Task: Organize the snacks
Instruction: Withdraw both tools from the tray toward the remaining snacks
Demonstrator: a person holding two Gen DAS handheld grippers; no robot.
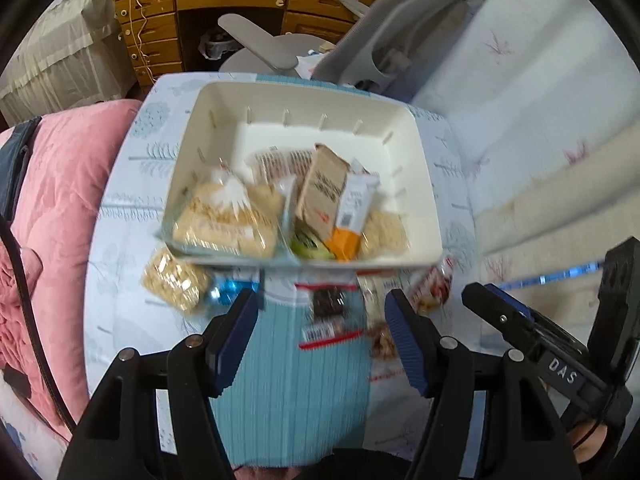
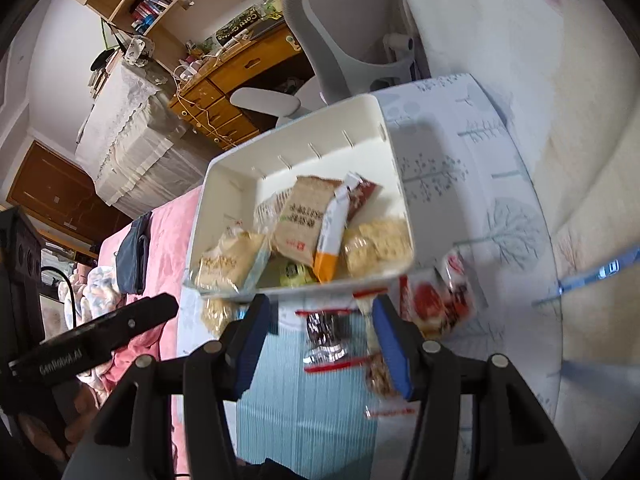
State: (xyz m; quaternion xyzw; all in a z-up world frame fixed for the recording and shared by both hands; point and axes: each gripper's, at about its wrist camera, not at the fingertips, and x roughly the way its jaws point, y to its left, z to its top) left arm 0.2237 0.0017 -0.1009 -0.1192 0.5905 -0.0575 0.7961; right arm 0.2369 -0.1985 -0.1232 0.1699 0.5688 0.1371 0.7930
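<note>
We are mid-sort: the bin (image 1: 224, 92) at frame centre already holds several packets, while a red-edged packet (image 1: 328, 312) lies on the cloth (image 1: 296, 392) just below it, between our left gripper (image 1: 322, 336) jaws, half open and empty. The right gripper (image 2: 316, 344) is half open too, empty. Next, we judge, one must close on that packet.
</note>
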